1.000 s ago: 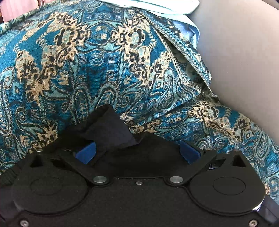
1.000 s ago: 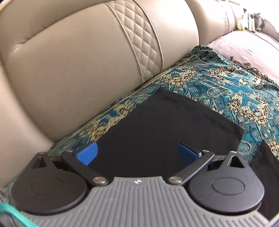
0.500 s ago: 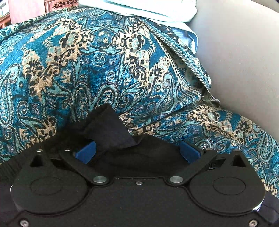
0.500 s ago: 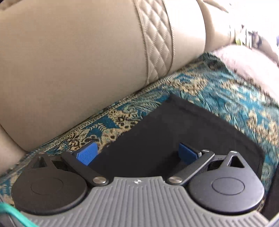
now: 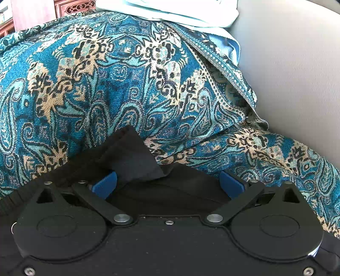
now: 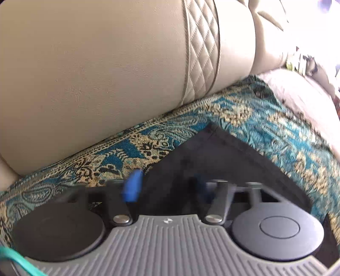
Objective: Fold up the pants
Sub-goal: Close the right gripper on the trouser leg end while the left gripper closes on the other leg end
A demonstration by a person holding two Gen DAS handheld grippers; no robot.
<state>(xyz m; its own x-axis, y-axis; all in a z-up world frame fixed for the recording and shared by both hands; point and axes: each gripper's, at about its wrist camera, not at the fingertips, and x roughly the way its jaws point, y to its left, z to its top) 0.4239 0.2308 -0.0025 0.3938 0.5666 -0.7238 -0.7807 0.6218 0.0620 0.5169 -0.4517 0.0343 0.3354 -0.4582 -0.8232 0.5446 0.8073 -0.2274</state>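
Black pants (image 5: 170, 191) lie on a teal paisley throw (image 5: 127, 85). In the left wrist view one corner flap (image 5: 131, 157) of the pants stands up beside the left blue pad (image 5: 105, 184). My left gripper (image 5: 167, 184) is open wide over the fabric and its pads do not press on it. In the right wrist view my right gripper (image 6: 165, 186) sits low over another corner of the pants (image 6: 212, 152). Its jaws are closing, blurred by motion, with black fabric between them. The blue pads (image 6: 132, 186) still stand apart.
A beige leather sofa back (image 6: 95, 74) with a quilted strip rises just behind the throw (image 6: 255, 118). Light blue folded cloth (image 5: 180, 12) lies at the top of the throw. Carved wooden furniture (image 5: 78, 6) shows at the far left. A green cord (image 6: 12, 259) crosses the right view's lower corner.
My right gripper dropped toward the sofa back over the pants corner, and its jaws went from wide open to much narrower. The left gripper barely moved and stays open.
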